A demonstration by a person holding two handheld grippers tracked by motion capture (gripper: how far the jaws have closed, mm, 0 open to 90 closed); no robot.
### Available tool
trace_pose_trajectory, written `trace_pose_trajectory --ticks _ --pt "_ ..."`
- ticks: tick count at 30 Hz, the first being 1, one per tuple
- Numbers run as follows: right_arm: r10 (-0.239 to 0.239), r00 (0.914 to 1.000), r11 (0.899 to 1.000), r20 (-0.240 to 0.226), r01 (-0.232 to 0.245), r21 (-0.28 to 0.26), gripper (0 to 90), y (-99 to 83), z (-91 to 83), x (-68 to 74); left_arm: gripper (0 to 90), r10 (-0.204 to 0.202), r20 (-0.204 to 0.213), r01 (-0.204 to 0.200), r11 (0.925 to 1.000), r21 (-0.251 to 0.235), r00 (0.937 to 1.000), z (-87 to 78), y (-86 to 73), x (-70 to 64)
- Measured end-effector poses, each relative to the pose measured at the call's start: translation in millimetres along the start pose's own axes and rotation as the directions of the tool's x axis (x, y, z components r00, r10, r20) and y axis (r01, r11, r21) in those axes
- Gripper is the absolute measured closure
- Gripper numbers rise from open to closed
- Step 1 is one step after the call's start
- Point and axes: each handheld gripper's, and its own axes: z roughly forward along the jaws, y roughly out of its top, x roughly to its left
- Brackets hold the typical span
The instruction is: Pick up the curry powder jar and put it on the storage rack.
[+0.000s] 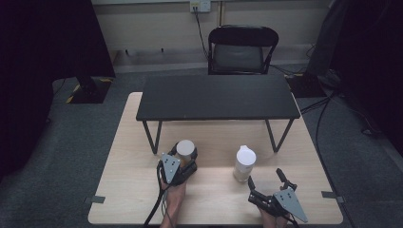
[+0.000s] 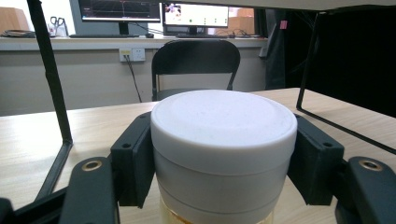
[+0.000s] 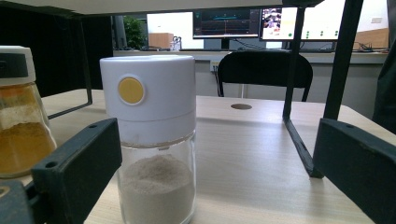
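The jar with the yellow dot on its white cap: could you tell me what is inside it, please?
The jar holds a pale powder, heaped in the lower part of the glass. The white cap hides whatever is above that.

Black shelf roofs far tabletop; its legs flank passage; near table open.

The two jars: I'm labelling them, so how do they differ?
The left jar holds orange-yellow powder; the right jar holds pale, whitish powder. The left gripper clamps the left jar; the right jar stands free before the open right gripper. Both have white caps and clear bodies.
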Motion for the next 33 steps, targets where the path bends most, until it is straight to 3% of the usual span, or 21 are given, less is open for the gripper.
trace_pose_trajectory --ticks 12,21,33 --pt "0.000 1.0000 1.000 0.000 0.000 0.000 0.1 0.0 0.0 0.0 34.0 -0.016 -0.006 0.017 0.9998 0.011 0.9998 -0.3 3.6 0.8" --pt "0.000 1.0000 1.000 0.000 0.000 0.000 0.1 -0.1 0.0 0.0 34.0 -0.003 0.000 0.003 1.0000 0.007 1.0000 -2.7 4.6 -0.2" --pt "0.000 1.0000 1.000 0.000 0.000 -0.001 0.1 -0.1 0.0 0.1 34.1 0.026 0.025 -0.026 0.9995 -0.020 0.9993 -12.1 19.1 2.2"
